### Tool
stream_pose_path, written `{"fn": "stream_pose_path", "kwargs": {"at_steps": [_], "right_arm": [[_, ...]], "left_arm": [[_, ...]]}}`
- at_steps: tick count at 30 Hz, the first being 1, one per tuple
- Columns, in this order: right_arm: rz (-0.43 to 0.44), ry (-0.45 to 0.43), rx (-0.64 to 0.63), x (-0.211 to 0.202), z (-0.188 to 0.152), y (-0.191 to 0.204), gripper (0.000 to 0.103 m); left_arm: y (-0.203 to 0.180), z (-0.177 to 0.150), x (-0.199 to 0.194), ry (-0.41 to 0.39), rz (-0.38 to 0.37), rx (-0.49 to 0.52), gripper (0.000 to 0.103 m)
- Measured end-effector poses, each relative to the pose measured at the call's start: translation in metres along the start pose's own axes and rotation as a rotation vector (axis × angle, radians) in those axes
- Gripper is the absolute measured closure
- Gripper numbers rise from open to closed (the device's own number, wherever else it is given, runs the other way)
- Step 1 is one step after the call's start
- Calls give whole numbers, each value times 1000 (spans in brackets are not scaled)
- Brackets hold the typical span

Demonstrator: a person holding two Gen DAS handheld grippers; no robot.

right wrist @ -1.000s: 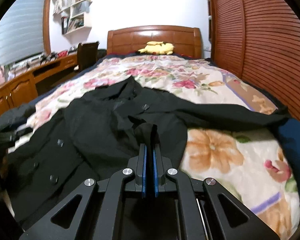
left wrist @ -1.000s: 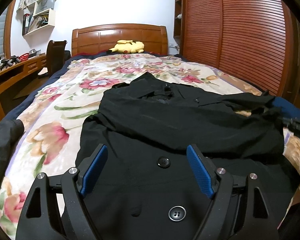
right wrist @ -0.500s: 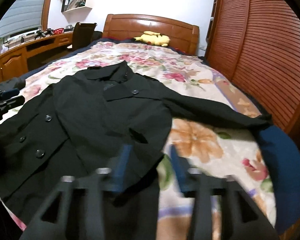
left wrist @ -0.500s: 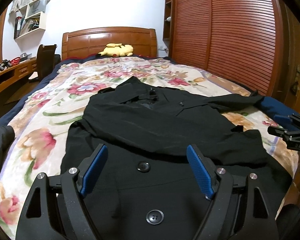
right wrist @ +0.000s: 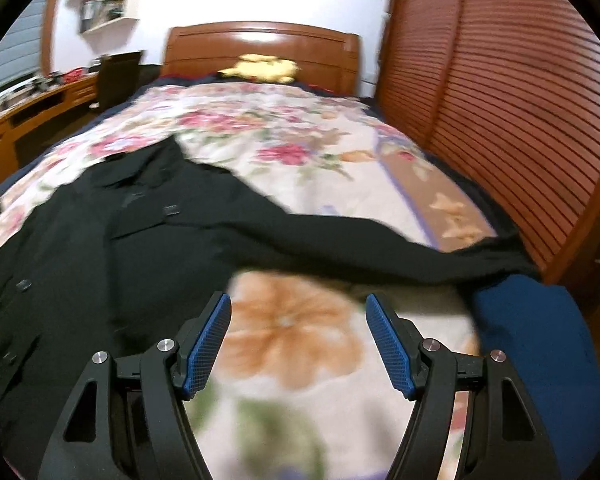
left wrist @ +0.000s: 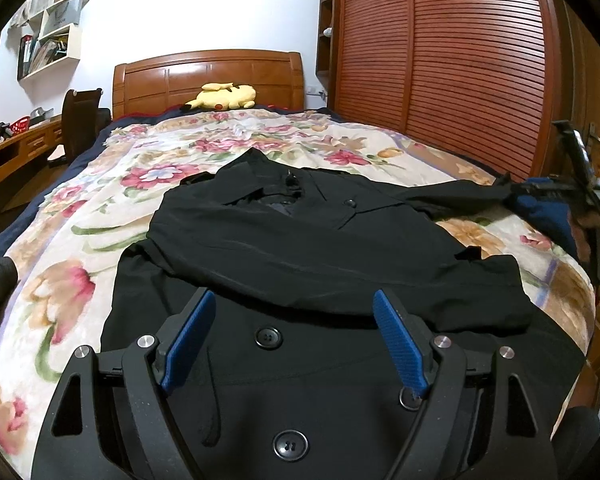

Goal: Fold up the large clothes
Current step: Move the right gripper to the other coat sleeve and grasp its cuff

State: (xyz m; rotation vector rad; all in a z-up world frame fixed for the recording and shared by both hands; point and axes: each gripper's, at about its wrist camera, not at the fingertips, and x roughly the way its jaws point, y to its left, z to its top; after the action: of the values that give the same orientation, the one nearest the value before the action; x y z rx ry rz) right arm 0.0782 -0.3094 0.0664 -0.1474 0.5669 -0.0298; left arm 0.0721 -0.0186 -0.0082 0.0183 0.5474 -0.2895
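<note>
Coat: the black coat (left wrist: 300,264) lies spread face-up on the floral bedspread (left wrist: 80,264), collar toward the headboard (left wrist: 208,76), hem toward the cameras; big black buttons run down its front
Folded sleeve: the left view shows one sleeve laid across the chest; the right view is too blurred to tell that fold
Other sleeve: the outstretched sleeve (right wrist: 380,240) reaches toward the wardrobe side of the bed, its cuff near a dark blue sheet (right wrist: 532,320) at the mattress edge
Left tongs: the left tongs (left wrist: 296,332) hang spread wide above the coat's lower front, one button showing between the blue pads, nothing pinched
Right tongs: the right tongs (right wrist: 298,340) are opening, blue pads apart; only an orange flower of the bedspread lies below the gap, the coat just to their left and the sleeve beyond the tips
Only in the left view: the right tongs (left wrist: 580,196) seen from the side at the far right edge, near the sleeve's cuff; sharp detail of the coat's collar
Background: a yellow plush toy (left wrist: 224,96) rests by the headboard; a slatted wooden wardrobe (left wrist: 440,60) stands along the right; wall shelves (left wrist: 52,28) and a chair (left wrist: 80,120) stand at the left
</note>
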Motion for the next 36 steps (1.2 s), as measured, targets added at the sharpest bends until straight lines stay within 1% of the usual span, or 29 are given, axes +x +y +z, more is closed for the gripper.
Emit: {"fn": "stream_pose_path", "kwargs": {"at_steps": [6,10,12,17,20,24,27,30,31,32,33,34,35,36], "right_arm": [[-140,68,84,41,29,-71,31],[-182,98,188,61,42,-115,31],[-194,112,226,73,49,-128,31],[-221,139,278,89,61,-140,31],[-242,163,305,102,64,-147,31],[-245,204,365,122,60,-156,31],[-263,252,346,141,57,-156,31],[-281,271,329,150,54,-155,31],[-287,282,326,154,52,-154,33],[-302,303,311,160,50,-153,38],[-317,324,290,164,48,-151,41],[-331,339,271,168,45,-149,48],[-342,347,260,171,42,-148,60],[-353,345,257,173,40,-149,66]], "left_arm": [[-6,2,3,4,-10,24,21],[-11,2,8,13,-16,37,21],[-12,3,10,15,-18,39,21],[-14,4,13,27,-30,38,21],[-15,4,14,33,-32,38,21],[-16,4,17,42,-32,40,21],[-17,4,18,46,-33,45,21],[-18,4,19,49,-33,45,21],[-18,4,19,48,-33,46,21],[-17,4,19,47,-34,46,21],[-18,4,18,45,-34,46,21],[-17,4,18,44,-34,45,21],[-17,4,18,44,-33,44,21],[-17,4,18,44,-33,43,21]]}}
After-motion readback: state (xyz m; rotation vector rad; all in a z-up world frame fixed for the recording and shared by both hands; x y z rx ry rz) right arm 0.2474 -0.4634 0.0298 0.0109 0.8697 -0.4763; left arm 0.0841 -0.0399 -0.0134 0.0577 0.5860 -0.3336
